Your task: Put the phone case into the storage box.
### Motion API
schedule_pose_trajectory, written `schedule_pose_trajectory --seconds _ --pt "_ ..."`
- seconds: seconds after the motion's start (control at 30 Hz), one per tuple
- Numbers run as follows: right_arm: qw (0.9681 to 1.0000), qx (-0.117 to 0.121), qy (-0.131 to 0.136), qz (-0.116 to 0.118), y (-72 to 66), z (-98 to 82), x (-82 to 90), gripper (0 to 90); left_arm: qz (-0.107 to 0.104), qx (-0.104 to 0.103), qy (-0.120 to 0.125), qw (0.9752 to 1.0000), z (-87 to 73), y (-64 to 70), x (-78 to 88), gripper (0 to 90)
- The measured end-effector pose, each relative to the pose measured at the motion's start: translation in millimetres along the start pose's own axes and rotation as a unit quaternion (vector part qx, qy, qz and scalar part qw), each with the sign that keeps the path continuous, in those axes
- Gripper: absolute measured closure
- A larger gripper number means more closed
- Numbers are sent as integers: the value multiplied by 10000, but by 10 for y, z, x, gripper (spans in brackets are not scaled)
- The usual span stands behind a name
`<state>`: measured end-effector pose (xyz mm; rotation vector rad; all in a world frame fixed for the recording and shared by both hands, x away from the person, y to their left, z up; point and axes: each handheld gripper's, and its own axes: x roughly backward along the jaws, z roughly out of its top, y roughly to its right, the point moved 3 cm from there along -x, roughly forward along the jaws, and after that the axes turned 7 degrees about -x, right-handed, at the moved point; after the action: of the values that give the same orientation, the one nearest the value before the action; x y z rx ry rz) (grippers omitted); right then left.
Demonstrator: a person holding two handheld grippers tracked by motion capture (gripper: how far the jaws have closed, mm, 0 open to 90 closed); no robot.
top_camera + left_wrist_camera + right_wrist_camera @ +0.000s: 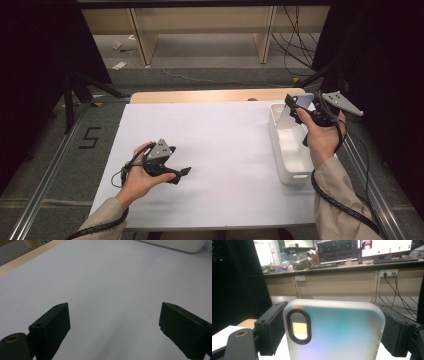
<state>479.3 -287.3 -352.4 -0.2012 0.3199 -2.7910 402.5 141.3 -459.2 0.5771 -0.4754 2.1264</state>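
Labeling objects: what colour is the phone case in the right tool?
Frosted translucent phone case, black camera-cutout ring; clearest in the right gripper view.

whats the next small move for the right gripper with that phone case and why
Probably lower it a little, straight down into the white bin. The right gripper is shut on the phone case, holding it raised above the bin's far end, while the left gripper rests open and empty on the white table.

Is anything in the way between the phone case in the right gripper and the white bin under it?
Nothing visible. The right gripper holds the phone case between its jaws, raised over the far end of the white bin. The bin's visible inside looks empty. The left gripper sits apart, jaws open over the white sheet.
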Motion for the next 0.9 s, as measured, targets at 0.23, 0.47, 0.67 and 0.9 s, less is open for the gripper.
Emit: schedule_pose_trajectory --seconds 0.23,0.47,0.67,0.9 --pt "10000 1 -20 -46 18 -4 1 187 3 -4 -4 10000 -1 0 0 93" --pt "9999 23 -29 -94 41 -9 -1 187 -3 -6 -6 10000 0 1 -1 93" --pt "9999 31 -57 -133 63 -18 -3 188 3 -2 -1 10000 0 0 0 94" --pt "9998 34 -80 -163 78 -24 -3 188 8 -2 5 10000 2 -2 0 94"
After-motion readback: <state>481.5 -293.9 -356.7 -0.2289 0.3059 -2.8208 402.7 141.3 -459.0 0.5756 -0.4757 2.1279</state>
